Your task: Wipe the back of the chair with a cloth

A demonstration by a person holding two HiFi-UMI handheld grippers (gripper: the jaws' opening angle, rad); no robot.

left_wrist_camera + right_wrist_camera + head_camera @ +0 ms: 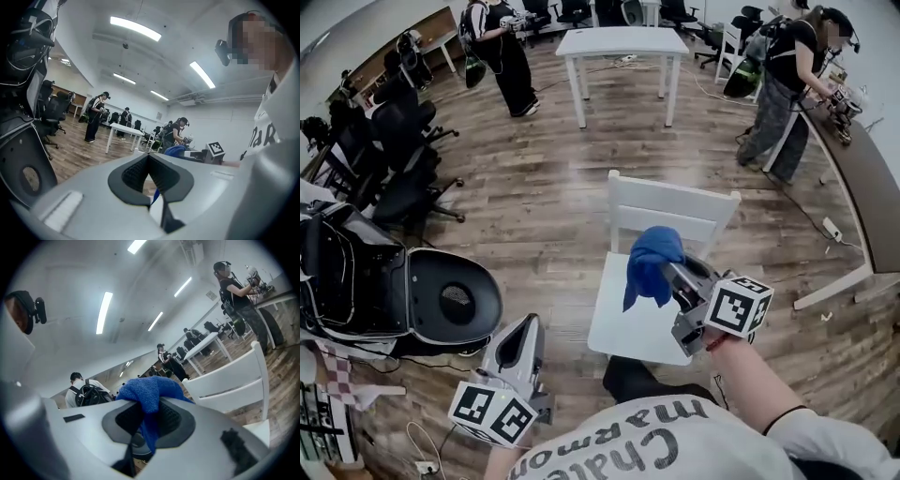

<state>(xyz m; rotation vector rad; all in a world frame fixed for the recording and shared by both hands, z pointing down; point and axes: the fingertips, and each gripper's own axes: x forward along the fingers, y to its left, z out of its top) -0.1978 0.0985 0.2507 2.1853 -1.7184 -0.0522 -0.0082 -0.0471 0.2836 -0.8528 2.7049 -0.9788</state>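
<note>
**Cloth in grip, wiping not yet begun**

No sign of contact so far on the white chair back (675, 211), upright along the far edge of the seat (623, 328). Just in front of it, over the rear part of the seat: a blue cloth (649, 264), near the back but, by judgement, apart from it. Pinched at its middle between the jaws of the right gripper (671, 274), with the loose end hanging down toward the seat. Low and off the front left corner of the seat: the left gripper (525, 330), jaws pressed together on nothing.

Done, as far as can be judged: taking the cloth and bringing it to the chair. Left to do: pressing it on the back and rubbing along it, so nearly all of the wiping itself.

Farther out on the wooden floor (544, 197): an open black case (441, 300), a white table (623, 42), and people at the edges of the room.
</note>
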